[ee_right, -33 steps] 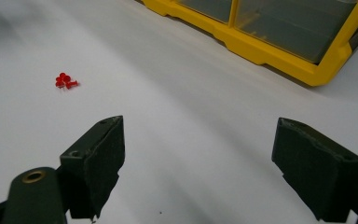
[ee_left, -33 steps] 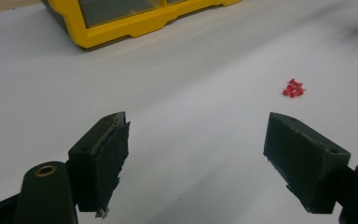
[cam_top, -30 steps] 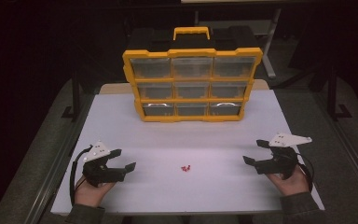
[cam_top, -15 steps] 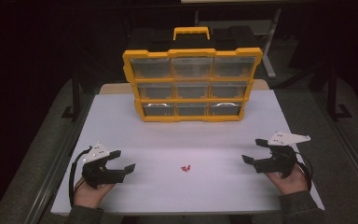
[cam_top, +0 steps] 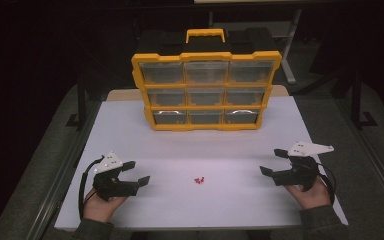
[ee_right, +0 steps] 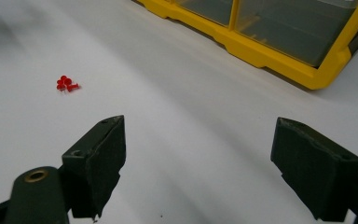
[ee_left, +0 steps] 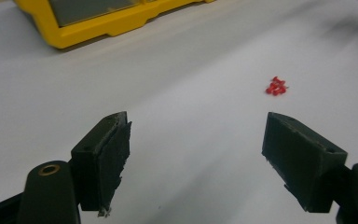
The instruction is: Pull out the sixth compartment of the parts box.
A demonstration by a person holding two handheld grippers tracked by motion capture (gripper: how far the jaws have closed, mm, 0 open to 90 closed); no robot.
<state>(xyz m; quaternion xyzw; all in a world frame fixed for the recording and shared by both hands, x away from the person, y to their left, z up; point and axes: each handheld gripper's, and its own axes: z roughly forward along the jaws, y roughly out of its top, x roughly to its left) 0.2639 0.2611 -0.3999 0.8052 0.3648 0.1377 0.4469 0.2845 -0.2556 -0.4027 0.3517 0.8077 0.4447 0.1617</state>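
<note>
Low in the middle of the high view, a small clump of red pins (cam_top: pixel 199 180) lies on the white table (cam_top: pixel 220 150), with nothing touching it. It sits between the two grippers and well apart from each, which suits a pick from either side.

At lower left of that view the left gripper (cam_top: pixel 136 172) rests low over the table in the person's hand, jaws wide apart and holding nothing. At lower right the right gripper (cam_top: pixel 275 161) mirrors it, jaws likewise spread wide and empty. Both point inward toward the pins, so this reads as a ready pose before a reach.

From the left gripper view the pins (ee_left: pixel 276 87) show at upper right, beyond the right-hand jaw; from the right gripper view they (ee_right: pixel 66 84) show at upper left, beyond the left-hand jaw. Neither gripper is lined up on them yet.

The clump is too small to give one long axis. In the right gripper view one pin's shaft seems to point to the frame's right; the others are bunched heads.

At the top centre of the high view the yellow case (cam_top: pixel 206 90) stands upright, drawers facing the person, probably where the pins belong.
</note>
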